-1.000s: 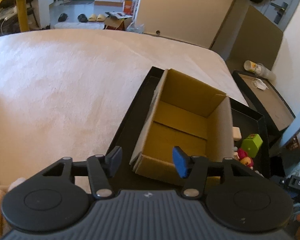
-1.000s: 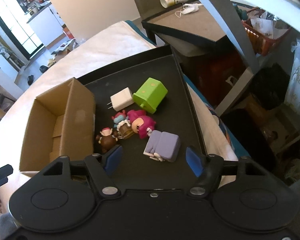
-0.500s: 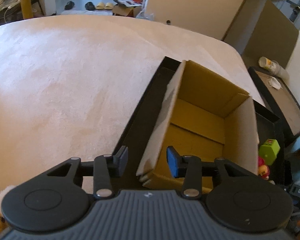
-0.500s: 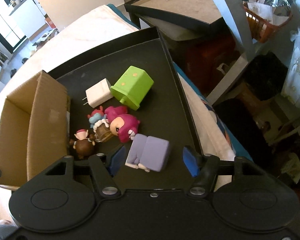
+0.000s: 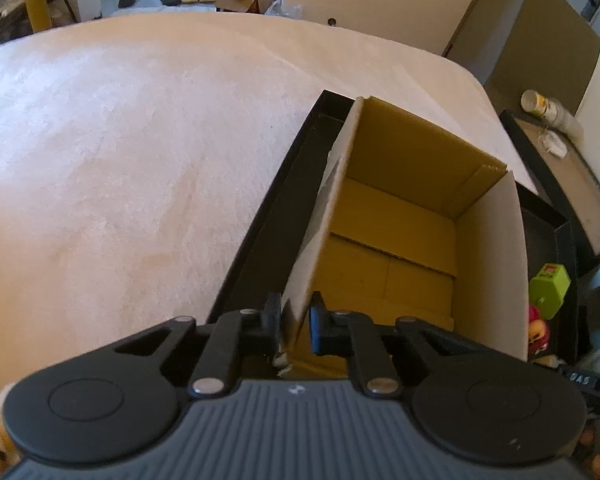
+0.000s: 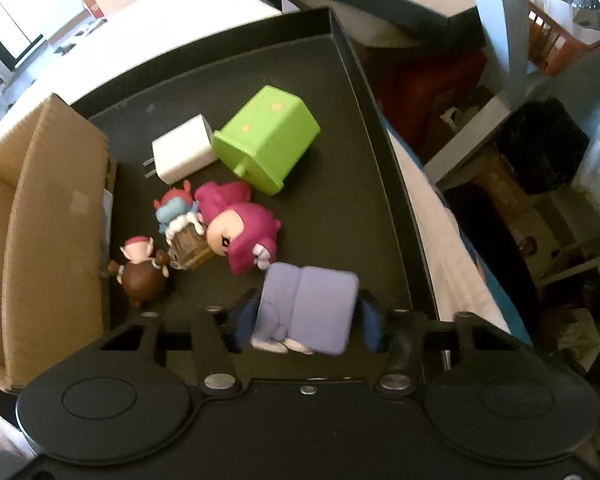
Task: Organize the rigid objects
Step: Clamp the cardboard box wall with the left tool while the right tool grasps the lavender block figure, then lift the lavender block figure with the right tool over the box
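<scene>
Right wrist: boxy lavender toy [image 6: 310, 310], blurred.

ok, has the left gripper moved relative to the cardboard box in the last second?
Yes. The left gripper has come down onto the cardboard box, its jaws just closing on the box's near-left wall, where before they hung open short of it.

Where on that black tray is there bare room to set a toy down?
Free: the black tray's far end beyond the green toy, and its right strip beside the pink doll. The cardboard box floor is bare too. Crowded: the toys between box and tray middle.
</scene>
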`<state>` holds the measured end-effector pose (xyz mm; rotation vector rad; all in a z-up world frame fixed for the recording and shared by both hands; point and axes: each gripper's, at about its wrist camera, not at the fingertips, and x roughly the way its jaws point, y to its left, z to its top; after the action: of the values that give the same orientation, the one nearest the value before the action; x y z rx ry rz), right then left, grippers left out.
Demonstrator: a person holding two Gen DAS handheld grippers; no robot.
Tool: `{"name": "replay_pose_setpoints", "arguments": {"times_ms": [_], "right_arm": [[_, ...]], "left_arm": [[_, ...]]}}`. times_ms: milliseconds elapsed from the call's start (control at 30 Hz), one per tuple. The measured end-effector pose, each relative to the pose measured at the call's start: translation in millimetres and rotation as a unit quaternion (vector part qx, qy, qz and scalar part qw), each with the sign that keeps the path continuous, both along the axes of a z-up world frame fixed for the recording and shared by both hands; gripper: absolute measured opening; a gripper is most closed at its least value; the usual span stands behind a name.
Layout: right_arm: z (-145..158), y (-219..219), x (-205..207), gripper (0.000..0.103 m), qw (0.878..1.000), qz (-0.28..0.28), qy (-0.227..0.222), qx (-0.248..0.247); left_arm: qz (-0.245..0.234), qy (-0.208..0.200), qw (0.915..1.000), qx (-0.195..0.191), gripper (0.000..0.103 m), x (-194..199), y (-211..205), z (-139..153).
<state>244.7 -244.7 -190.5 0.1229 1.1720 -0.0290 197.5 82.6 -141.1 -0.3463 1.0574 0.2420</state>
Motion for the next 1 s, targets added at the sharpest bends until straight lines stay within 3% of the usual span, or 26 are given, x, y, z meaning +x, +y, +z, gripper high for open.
{"name": "replay_pose_setpoints", "arguments": {"times_ms": [433, 1000], "right_arm": [[20, 13, -11, 0.044, 0.998, 0.05, -0.032, 0.034], [76, 52, -10, 0.044, 0.989, 0.097, -0.081, 0.073]], "left_arm": [[-0.01, -0.02, 0.9998, -0.002, 0.012, -16, 4, 6], [-0.024, -0.049, 0.9983, -0.021, 0.012, -33, 14, -1]]}}
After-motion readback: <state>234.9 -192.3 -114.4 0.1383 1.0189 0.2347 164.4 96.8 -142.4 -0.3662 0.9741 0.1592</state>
